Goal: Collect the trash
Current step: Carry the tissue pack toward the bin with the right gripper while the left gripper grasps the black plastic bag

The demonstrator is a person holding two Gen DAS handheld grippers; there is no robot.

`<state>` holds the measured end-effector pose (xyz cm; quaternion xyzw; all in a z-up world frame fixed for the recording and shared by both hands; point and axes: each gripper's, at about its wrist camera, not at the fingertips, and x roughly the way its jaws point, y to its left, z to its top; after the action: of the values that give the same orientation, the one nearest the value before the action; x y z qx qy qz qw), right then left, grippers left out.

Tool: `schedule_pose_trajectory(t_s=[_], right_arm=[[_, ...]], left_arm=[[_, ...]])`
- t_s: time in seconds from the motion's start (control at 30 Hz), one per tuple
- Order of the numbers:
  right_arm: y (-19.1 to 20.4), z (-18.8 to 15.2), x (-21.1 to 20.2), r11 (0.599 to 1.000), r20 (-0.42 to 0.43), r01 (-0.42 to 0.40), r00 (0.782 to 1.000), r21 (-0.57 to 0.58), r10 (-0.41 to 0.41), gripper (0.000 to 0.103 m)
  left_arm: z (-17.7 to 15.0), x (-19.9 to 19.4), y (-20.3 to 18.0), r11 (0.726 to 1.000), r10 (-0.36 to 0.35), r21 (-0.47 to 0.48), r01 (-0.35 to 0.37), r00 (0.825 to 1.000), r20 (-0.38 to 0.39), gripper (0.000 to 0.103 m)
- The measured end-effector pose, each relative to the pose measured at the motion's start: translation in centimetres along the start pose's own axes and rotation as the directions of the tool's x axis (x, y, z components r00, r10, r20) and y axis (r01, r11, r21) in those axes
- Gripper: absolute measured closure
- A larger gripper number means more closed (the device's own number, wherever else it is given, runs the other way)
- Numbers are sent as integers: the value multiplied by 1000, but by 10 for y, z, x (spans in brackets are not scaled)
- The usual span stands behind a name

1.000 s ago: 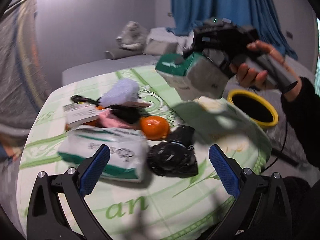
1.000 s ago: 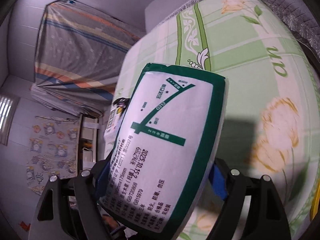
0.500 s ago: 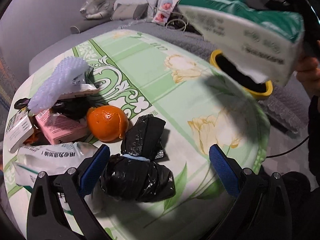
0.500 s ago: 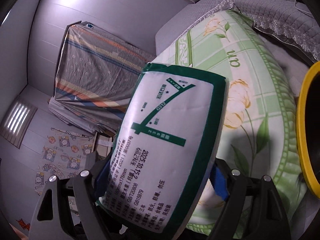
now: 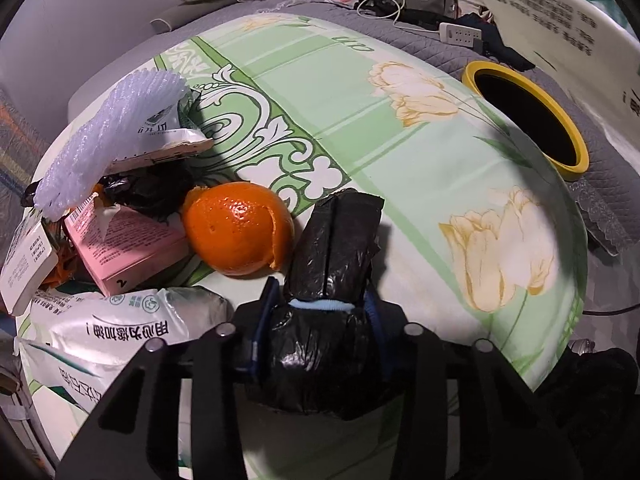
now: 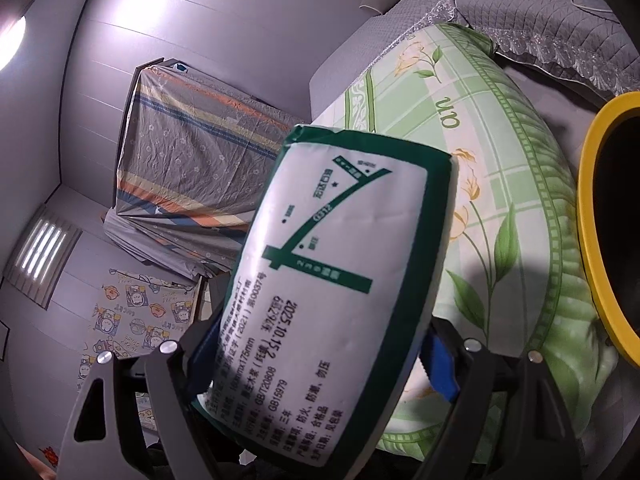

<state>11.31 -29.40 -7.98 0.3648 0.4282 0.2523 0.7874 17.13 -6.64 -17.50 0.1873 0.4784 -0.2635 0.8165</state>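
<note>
A knotted black plastic bag [image 5: 332, 240] with a pale blue tie lies on the green flowered tablecloth [image 5: 360, 120]. My left gripper [image 5: 320, 292] points down over it; its jaws are closing, and the blue pads touch both sides of the bag. My right gripper [image 6: 324, 352] is shut on a white and green tissue pack [image 6: 340, 260], held in the air beside the table. That pack [image 5: 560, 20] also shows at the top right of the left wrist view. A yellow-rimmed bin [image 5: 524, 112] stands just past the table's right edge, and its rim [image 6: 600, 220] is close to the pack.
Left of the bag lie an orange peel [image 5: 236, 228], a pink box [image 5: 124, 240], a white foam net [image 5: 104, 136], a second tissue pack [image 5: 120, 332] and a white box [image 5: 24, 268]. A grey sofa [image 5: 400, 36] with a dark bag and a power strip runs behind.
My left gripper came down onto the black bag and its wide-open jaws closed around it. My right gripper carried the tissue pack sideways until the yellow bin's rim came into view.
</note>
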Motion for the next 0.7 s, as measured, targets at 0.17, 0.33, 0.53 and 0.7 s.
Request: schedule_pose_trajectory(t_s=[0.17,0.33,0.53,0.7], right_arm=[[-6,-5,-3,1000,15,-11,1000,26,11,24],[-8,-11,-16,999,54,-14,998,30,12,24],[-12,-14,-36,999,143,-10,990,37,4,24],[-20,-19,-57,999,219,7,976,51,-18,24]], left_arm=[[-6,-19,-2,998,-39,-39,41,998,48,69],[-19,-75,-15,994,-106,-8,110,970,221,69],[-20,-132,-23,993,-105,-7,119,907,407,69],[2,-143,-38,994,-75,-33,103,872,484,69]])
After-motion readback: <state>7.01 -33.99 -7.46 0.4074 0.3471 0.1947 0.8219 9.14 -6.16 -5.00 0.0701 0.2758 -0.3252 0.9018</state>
